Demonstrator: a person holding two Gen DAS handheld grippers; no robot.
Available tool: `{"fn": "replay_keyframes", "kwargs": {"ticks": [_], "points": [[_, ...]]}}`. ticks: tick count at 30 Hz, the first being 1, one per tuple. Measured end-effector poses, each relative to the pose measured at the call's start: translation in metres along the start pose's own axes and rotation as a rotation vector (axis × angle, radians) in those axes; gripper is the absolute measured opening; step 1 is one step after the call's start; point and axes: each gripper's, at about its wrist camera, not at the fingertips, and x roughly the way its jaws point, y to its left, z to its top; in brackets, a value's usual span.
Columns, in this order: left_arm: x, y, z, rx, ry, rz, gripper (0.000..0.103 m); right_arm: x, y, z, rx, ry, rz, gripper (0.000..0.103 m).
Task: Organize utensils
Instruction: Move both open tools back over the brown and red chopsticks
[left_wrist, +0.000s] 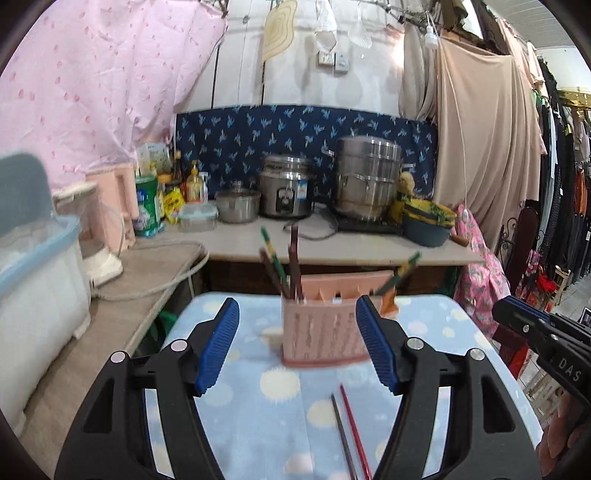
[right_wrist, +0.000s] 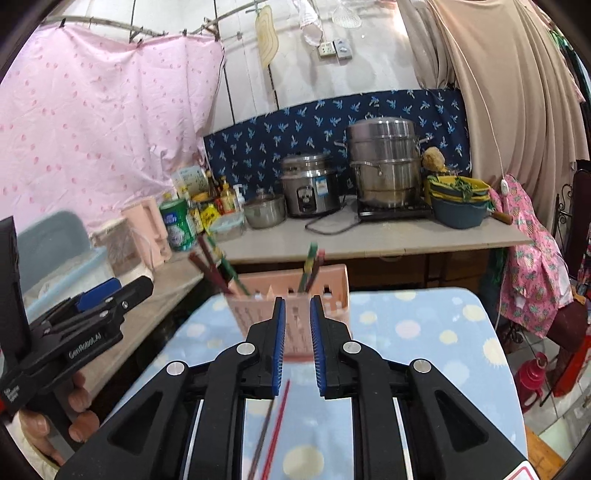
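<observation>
Counter under blue spotted cloth, largest thing in view. Pink utensil holder upright near far edge, several chopsticks standing tilted inside. Left tool spread wide, grasping nothing, facing holder. Right tool narrowed with slim gap between pads, nothing gripped. 2 loose chopsticks, 1 red and 1 dark, flat on cloth side by side, near side of holder.

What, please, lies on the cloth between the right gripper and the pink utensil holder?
Only the tips of two loose chopsticks below the right gripper; the right wrist view shows it.
</observation>
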Motion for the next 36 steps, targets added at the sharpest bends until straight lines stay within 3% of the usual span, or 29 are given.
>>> {"fn": "replay_keyframes", "kwargs": {"ticks": [15, 26, 36], "points": [[-0.029, -0.002, -0.092, 0.014, 0.187, 0.047, 0.062, -0.031, 0.008, -0.102, 0.007, 0.209, 0.006, 0.015], [-0.035, -0.01, -0.138, 0.032, 0.302, 0.051, 0.062, -0.035, 0.012, -0.152, 0.006, 0.305, -0.002, 0.021], [-0.032, -0.001, -0.158, 0.018, 0.352, 0.082, 0.062, -0.022, 0.027, -0.177, -0.014, 0.365, 0.013, 0.021]]}}
